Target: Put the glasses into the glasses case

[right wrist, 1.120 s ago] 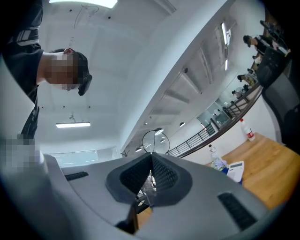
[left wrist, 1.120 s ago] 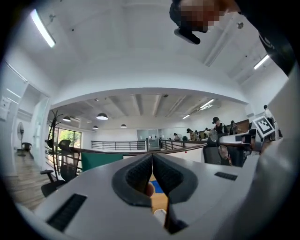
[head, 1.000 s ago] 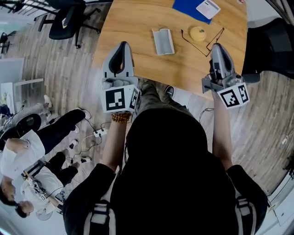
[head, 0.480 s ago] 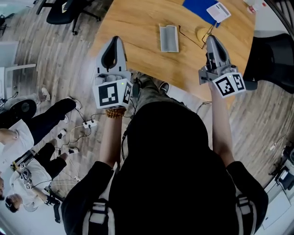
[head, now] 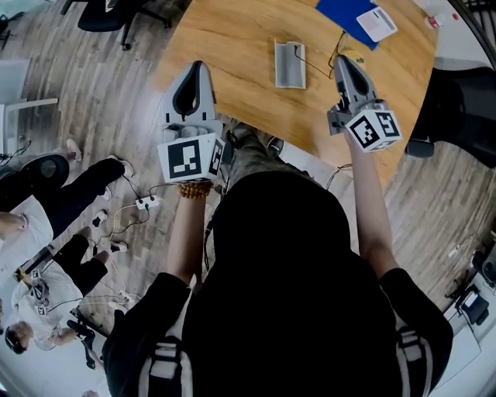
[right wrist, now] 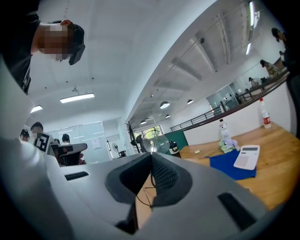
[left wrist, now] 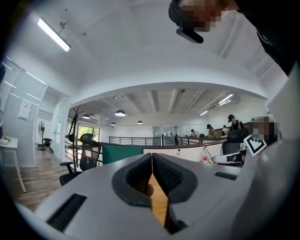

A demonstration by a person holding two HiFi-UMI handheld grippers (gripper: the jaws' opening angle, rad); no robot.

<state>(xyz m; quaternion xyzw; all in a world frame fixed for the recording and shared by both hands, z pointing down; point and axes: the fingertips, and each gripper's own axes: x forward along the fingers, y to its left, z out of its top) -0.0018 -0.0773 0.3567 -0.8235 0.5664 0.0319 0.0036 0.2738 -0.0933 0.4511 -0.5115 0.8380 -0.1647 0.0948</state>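
The grey glasses case [head: 290, 63] lies open on the wooden table [head: 232, 39]. Thin wire glasses [head: 338, 45] lie just right of it, partly hidden under my right gripper [head: 343, 60]. That gripper is shut and empty, with its tips over the glasses. In the right gripper view the wire rim [right wrist: 145, 203] shows through the gap below the closed right gripper [right wrist: 151, 153]. My left gripper [head: 198, 67] hovers at the table's near left edge, well left of the case. In its own view the left gripper [left wrist: 152, 154] is shut with nothing in it.
A blue mat [head: 349, 14] with a white calculator [head: 378, 23] lies beyond the glasses, the mat [right wrist: 232, 166] also showing ahead of the right gripper. A bottle [right wrist: 265, 117] stands far back. A black chair [head: 457, 101] is right of the table; people [head: 31, 225] sit on the floor at left.
My right gripper has moved forward and left over the table, from near its front edge to above the glasses, covering a yellow object there. The left gripper edged forward.
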